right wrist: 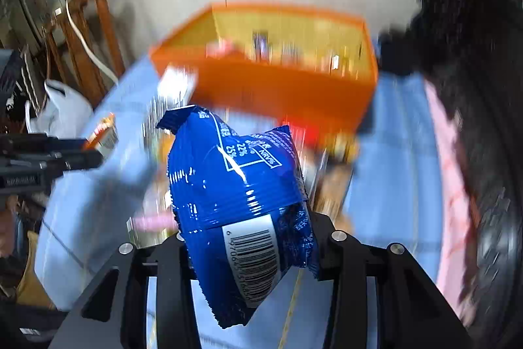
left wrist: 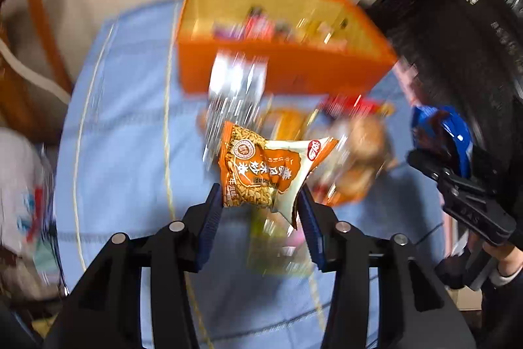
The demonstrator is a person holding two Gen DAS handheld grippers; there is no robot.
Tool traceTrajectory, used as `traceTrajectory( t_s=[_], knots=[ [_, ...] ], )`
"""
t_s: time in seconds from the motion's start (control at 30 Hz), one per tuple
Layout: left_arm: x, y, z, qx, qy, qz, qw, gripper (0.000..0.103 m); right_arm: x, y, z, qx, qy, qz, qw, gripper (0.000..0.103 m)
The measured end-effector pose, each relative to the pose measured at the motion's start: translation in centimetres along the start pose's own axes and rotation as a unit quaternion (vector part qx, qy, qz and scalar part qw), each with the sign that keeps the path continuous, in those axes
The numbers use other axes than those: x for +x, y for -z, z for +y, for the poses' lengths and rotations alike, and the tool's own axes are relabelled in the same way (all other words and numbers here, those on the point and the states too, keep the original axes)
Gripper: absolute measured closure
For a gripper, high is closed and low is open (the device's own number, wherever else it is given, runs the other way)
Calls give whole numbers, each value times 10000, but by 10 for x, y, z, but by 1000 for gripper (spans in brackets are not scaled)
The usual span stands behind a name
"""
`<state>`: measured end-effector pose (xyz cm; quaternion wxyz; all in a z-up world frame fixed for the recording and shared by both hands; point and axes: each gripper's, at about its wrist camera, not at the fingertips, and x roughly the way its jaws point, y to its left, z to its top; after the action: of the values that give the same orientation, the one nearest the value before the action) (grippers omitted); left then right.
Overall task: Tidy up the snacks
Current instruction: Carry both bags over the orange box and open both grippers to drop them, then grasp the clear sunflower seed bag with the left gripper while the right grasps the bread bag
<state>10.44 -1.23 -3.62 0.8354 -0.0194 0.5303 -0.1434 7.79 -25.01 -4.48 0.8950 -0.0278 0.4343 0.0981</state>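
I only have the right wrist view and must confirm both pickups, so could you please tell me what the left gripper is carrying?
Observer: The left gripper pinches an orange-and-white peanut snack packet between its blue-padded fingers.
Operator: Does it hang over the bin?
Observer: No, over the light blue tablecloth; the orange plastic bin lies beyond.
Operator: Is my gripper visible there?
Observer: Yes, the right gripper holds the glossy blue snack bag.

A wooden chair [right wrist: 94,31] stands far left beside a white plastic bag [right wrist: 60,112]; blue cloth [left wrist: 130,126] covers the surface
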Motion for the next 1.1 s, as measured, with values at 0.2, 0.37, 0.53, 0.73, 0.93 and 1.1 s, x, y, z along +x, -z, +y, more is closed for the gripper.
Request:
traceTrajectory(
  t_s=[0.2, 0.37, 0.53, 0.73, 0.93, 1.1],
  knots=[
    [-9, -95, -27, 364, -41, -716, 9968, 58, 18, -81, -39, 336, 183, -577, 9976, 61],
    [39, -160, -33, 308, -384, -568, 9972, 58, 64, -113, -66, 791, 269, -396, 9957, 61],
    [78, -185, -24, -59, -666, -535, 9963, 12, 106, -115, -85, 1364, 390, -178, 9897, 38],
    [77, -166, -12, 34, -934, -648, 9935, 5, 81, -93, -85, 1547, 522, -636, 9845, 13],
    [71, -118, 13, -26, -973, -392, 9945, 5, 56, -36, -81, 2073, 321, -464, 9766, 7],
    [68, -66, 43, -367, -1050, -43, 9938, 5, 48, 16, -78, 2524, 290, 17, 9672, 7]
  ],
)
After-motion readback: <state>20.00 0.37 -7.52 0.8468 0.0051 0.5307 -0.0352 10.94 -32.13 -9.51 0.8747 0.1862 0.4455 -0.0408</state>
